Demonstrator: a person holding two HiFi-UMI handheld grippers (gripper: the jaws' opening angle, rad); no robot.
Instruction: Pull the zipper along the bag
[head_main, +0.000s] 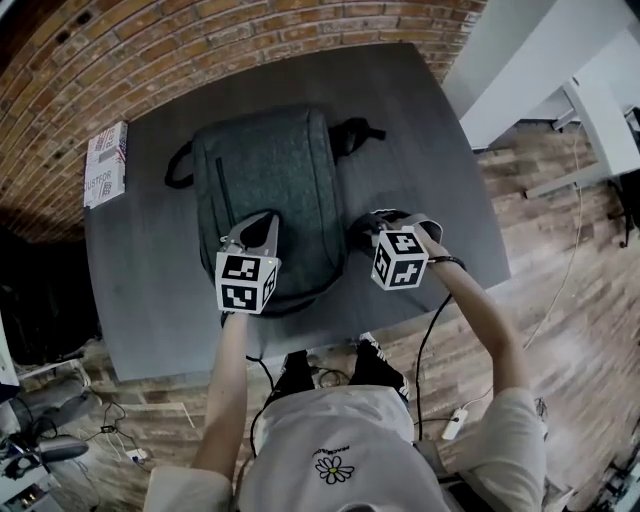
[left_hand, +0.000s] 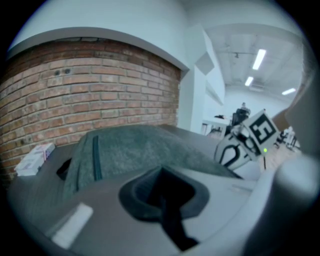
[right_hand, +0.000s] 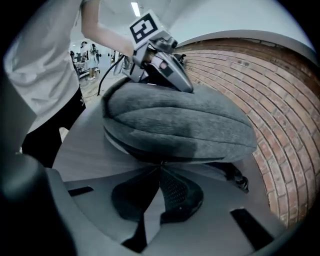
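Grey fabric bag (head_main: 265, 165): mid-table (head_main: 420, 120), top toward 12 o'clock; looks soft and padded, likely to buckle or slide when tugged.
Zipper seam (right_hand: 135, 147): dark line along the bag's side; the pull is too small to see.
Left gripper (left_hand: 162, 175): jaws pressed together at the bag's 6 o'clock end, placed to steady it.
Right gripper (right_hand: 161, 165): jaws pressed together against the seam at 4 o'clock; best to take the pull there.

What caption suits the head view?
Left gripper atop grey backpack, right gripper at its side, both shut, on dark table.
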